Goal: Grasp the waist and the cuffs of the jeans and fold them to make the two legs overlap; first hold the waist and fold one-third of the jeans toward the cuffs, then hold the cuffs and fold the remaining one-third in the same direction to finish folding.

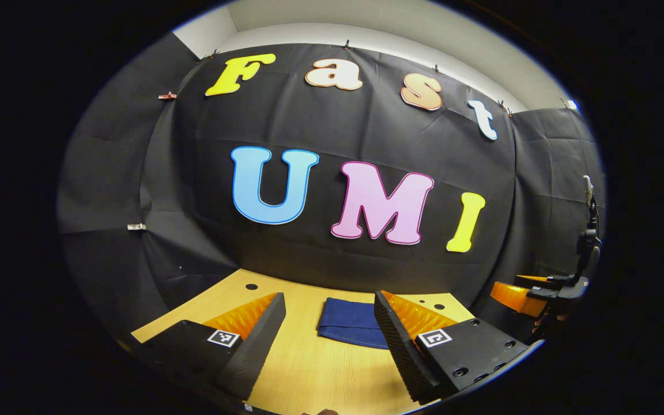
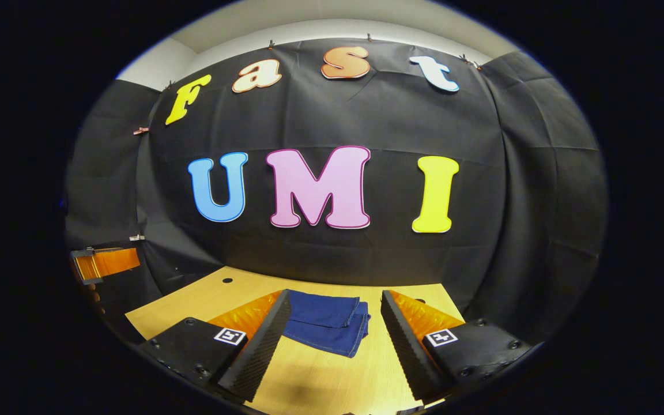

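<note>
Folded jeans lying as a compact stack on the wooden desk, left gripper and right gripper both raised clear, fingers spread and empty; possibly loosening if a lowered finger snags the top layer.

A light wooden table is seen at the bottom of both views, with small dark round holes near its far edge. Behind it, black cloth is hung as the wall, creased and held by small clips along its upper edge. Above the cloth, a pale wall is visible.
</note>
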`<action>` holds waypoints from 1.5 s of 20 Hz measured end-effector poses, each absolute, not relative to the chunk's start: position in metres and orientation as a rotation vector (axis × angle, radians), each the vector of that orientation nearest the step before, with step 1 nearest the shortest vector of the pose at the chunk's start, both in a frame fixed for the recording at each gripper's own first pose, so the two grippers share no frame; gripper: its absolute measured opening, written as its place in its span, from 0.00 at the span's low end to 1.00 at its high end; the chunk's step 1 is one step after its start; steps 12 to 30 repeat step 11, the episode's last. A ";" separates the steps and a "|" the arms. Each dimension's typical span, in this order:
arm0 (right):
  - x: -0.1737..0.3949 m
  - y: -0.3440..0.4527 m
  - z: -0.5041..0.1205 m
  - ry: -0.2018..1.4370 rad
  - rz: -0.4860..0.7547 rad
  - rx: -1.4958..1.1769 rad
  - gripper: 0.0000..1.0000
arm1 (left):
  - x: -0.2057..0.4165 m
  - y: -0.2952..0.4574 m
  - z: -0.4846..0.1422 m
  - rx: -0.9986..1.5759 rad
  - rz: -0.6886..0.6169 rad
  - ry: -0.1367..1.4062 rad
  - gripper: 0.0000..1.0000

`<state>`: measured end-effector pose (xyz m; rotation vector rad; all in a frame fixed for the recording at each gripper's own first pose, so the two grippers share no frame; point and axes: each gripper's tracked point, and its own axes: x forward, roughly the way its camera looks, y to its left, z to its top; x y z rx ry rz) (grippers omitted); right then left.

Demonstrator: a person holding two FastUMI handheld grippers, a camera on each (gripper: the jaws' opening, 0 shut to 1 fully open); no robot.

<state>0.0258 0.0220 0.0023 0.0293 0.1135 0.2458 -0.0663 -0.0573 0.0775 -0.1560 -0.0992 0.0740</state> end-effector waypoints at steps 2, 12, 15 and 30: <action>0.027 0.025 0.003 0.111 0.256 0.025 0.96 | -0.069 -0.056 0.078 -0.151 0.080 -0.103 0.96; 0.028 0.027 0.001 0.114 0.269 0.028 0.96 | -0.073 -0.054 0.076 -0.157 0.097 -0.102 0.96; 0.028 0.027 0.001 0.114 0.269 0.028 0.96 | -0.073 -0.054 0.076 -0.157 0.097 -0.102 0.96; 0.028 0.027 0.001 0.114 0.269 0.028 0.96 | -0.073 -0.054 0.076 -0.157 0.097 -0.102 0.96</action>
